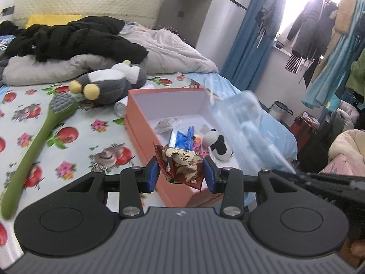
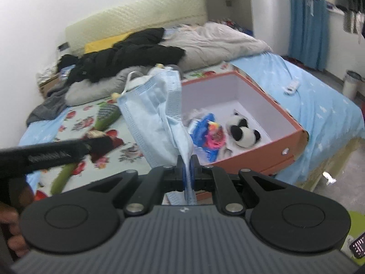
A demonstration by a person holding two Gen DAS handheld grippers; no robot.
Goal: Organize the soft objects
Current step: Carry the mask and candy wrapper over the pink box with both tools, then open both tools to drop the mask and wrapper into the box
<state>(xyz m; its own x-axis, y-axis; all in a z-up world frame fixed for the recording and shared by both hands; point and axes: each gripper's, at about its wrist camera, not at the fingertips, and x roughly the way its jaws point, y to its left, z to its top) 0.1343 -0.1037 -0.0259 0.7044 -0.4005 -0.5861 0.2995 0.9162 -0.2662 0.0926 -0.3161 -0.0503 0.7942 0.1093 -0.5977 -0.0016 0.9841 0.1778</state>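
We are clamping a red and cream snack packet (image 1: 183,167) between the blue pads of our left gripper (image 1: 181,174), holding it in the air just in front of the near corner of the orange box (image 1: 139,123); its print carries characters too small for us to read. Our right gripper (image 2: 188,170) is pinched tight on a pale blue face mask (image 2: 155,114), which is hanging up and to the left of the fingers, beside the box's near left wall.

The box is sitting open on the bed (image 1: 75,141). Inside it we are seeing a panda plush (image 2: 243,132), a blue wrapper (image 2: 204,127) and something pink (blurred in both views).

Only the left view is giving us the grey plush toy (image 1: 114,82) with yellow feet and the green long-handled brush (image 1: 34,141) lying whole on the fruit-print sheet, plus clothes hanging by the window. Only the right view is showing the box's far right wall, a white object (image 2: 290,88) on the blue sheet and a bin (image 2: 351,83) on the floor.
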